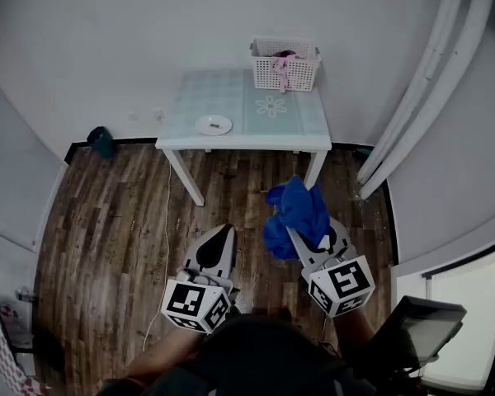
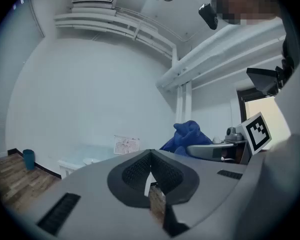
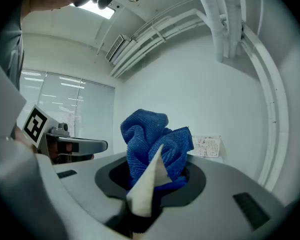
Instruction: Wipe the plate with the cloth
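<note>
In the right hand: right gripper [image 3: 151, 181], jaws pinching a bunched blue cloth [image 3: 152, 139] that stands up above them, a pale label hanging at its front.
In the left hand: left gripper [image 2: 150, 159], jaws pressed together with nothing between them.
Both grippers: side by side and apart, over the wooden floor [image 1: 107, 221], short of the table [image 1: 305, 126].
Head view only: white plate [image 1: 214, 124] near the table's front left edge, well apart from the cloth; a small dark mark on it cannot be identified.
Gripper views only: how the jaws stand.
Table, back right corner: white basket [image 1: 264, 73] holding something pink.
Floor: teal cup [image 1: 101, 141] by the wall left of the table; white cable [image 1: 167, 221] beside the front left leg.
Right side: white pipes [image 1: 421, 81] slanting down to the floor; dark screen [image 1: 425, 324] near the right gripper.
Open room: floorboards between the grippers and the table's front edge.
</note>
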The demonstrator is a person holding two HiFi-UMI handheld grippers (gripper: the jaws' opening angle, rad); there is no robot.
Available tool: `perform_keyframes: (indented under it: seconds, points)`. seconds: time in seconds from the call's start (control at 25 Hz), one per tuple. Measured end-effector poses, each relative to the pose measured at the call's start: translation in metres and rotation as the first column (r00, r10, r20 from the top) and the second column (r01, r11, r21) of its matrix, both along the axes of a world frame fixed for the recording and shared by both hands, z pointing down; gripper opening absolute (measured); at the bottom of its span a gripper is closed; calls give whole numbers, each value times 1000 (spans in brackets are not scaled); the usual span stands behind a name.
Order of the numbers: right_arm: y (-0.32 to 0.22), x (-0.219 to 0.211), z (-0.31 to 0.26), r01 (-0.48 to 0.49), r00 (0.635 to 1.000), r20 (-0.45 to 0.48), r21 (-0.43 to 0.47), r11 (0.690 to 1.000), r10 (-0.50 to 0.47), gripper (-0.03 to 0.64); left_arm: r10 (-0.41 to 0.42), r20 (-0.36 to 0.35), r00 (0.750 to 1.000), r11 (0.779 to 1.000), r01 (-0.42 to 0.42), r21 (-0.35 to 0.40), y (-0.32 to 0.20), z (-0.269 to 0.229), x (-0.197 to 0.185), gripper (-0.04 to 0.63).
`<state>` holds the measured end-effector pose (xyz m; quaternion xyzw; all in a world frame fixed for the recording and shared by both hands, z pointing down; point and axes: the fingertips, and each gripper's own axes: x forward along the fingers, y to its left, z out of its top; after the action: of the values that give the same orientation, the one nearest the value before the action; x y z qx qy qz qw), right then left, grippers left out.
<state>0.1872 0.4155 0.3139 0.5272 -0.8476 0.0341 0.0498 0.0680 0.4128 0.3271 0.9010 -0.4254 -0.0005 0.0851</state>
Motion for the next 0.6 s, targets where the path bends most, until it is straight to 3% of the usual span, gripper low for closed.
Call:
perform_keyframes:
  seconds: [0.36,0.6]
  points:
    - [-2,-2,-1,30,999,16,14,999,-30,143,-36,-2,999,999,36,-8,-2,3,3,8]
    - [-19,-32,-5,66,997,42,24,998,-67,143,-85,4,996,996,85,0,-17,-1,-28,8]
